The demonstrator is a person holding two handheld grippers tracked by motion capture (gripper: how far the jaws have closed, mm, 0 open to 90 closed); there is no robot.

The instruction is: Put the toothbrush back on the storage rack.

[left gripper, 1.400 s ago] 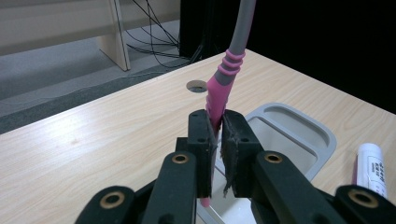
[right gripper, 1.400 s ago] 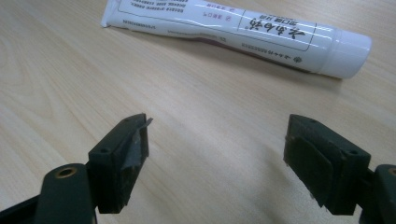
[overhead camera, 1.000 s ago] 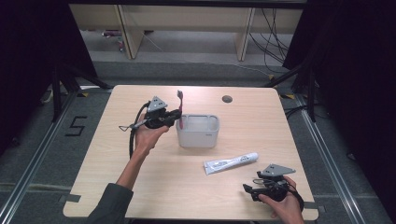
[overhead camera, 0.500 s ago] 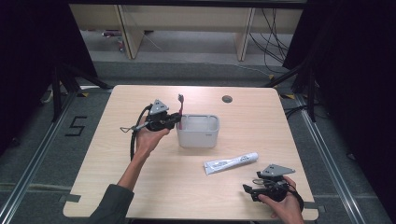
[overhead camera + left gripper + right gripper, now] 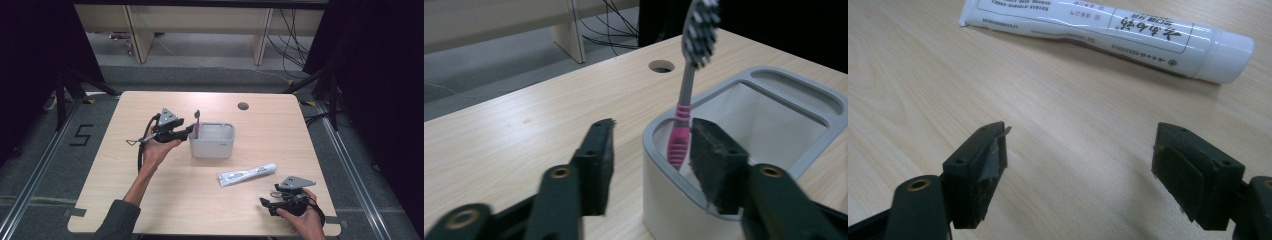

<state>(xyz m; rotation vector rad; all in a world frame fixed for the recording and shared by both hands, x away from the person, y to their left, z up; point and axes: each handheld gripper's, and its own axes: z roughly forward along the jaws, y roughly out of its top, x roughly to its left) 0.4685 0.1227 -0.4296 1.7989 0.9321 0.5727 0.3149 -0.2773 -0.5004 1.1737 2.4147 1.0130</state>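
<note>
Toothbrush let go into the holder

The left gripper [image 5: 649, 165], jaws just opened, straddles the rim of the smooth grey plastic holder [image 5: 774, 115]; the pink-necked toothbrush [image 5: 686, 100] leans inside, free. Pulling back carelessly could snag and tip it. The right gripper [image 5: 1078, 170] waits open near the glossy toothpaste tube [image 5: 1108, 30].

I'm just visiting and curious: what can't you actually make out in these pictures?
- Toothbrush: its lower end, hidden inside the grey holder, left gripper view.
- Toothpaste tube: top edge cut off by the frame, print too small to read, right gripper view.
- Holder's far compartment: too small to see inside, high view.
</note>
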